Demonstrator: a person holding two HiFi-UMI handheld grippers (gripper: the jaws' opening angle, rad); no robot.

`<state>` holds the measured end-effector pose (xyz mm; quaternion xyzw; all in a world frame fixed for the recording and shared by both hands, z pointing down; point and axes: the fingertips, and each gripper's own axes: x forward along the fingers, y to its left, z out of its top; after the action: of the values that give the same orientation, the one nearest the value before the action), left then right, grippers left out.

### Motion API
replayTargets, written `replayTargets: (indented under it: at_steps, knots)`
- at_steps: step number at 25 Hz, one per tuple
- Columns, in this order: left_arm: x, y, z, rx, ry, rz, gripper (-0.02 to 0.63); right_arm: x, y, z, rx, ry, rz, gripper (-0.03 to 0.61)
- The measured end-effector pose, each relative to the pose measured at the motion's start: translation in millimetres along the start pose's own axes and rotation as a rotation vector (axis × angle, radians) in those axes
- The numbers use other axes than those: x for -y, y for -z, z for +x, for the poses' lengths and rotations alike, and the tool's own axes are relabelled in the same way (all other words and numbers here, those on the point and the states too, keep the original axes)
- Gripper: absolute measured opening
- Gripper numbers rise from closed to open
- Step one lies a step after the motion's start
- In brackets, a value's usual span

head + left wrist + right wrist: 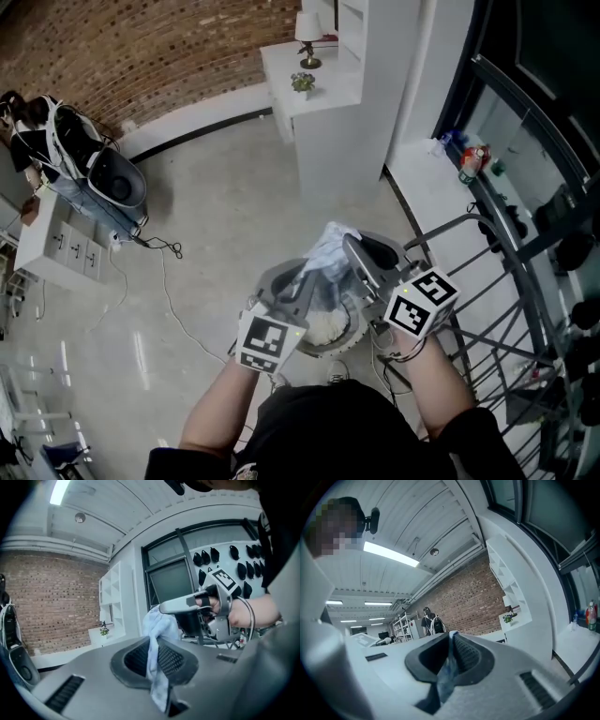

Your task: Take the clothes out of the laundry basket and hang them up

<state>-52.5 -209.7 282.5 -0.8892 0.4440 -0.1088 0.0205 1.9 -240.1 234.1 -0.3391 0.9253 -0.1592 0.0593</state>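
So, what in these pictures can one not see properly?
- Garment: its type; bunched between left tool and right tool, all views.
- Laundry basket: its contents mostly hidden by tools and garment, head view.
- Black rack: cut by right edge, head view.

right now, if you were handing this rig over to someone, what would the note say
Grippers: the left gripper and the right gripper are both shut on the pale blue garment, close together.
Things: the garment is held above the grey laundry basket; white clothes lie inside it. The black metal rack stands at the right.
Done: one garment is out.
Left: hang it, then the rest.
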Motion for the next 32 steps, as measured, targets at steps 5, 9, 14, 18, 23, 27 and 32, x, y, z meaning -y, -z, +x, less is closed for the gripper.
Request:
replayTargets:
  at_steps: [5,9,14,18,23,27,32]
  knots:
    - [-4.6,-11.5,1.0,0.017,-0.024,-0.047,0.021,10.0,2.2,-3.7,-0.006,-0.012,0.021,0.031]
    - [-10.4,-25.4,0.0,0.053,0.0,-0.127,0.02,9.9,6.0,-6.1,-0.004,-0.002,0.026,0.031]
    - [-7.8,-39.8,-1.1,0.078,0.059,-0.133,0.02,8.8,4.3,-10.6,0.025,0.034,0.038,0.031]
    - [-11.2,-47.2,-12.1,0.104,0.137,-0.152,0.02,0.1,6.5,-7.3,0.057,0.08,0.053,0.032]
    - [-18.4,-46.2,-24.2,0.122,0.211,-0.189,0.02,-15.1,17.2,-5.1,0.076,0.135,0.068,0.034]
    - [-18.3,-45.3,-29.9,0.135,0.274,-0.193,0.02,-23.2,24.9,-6.4,0.084,0.19,0.072,0.04]
    - [-11.8,-54.8,-35.3,0.146,0.363,-0.206,0.02,-34.4,29.1,-24.7,0.126,0.249,0.086,0.136]
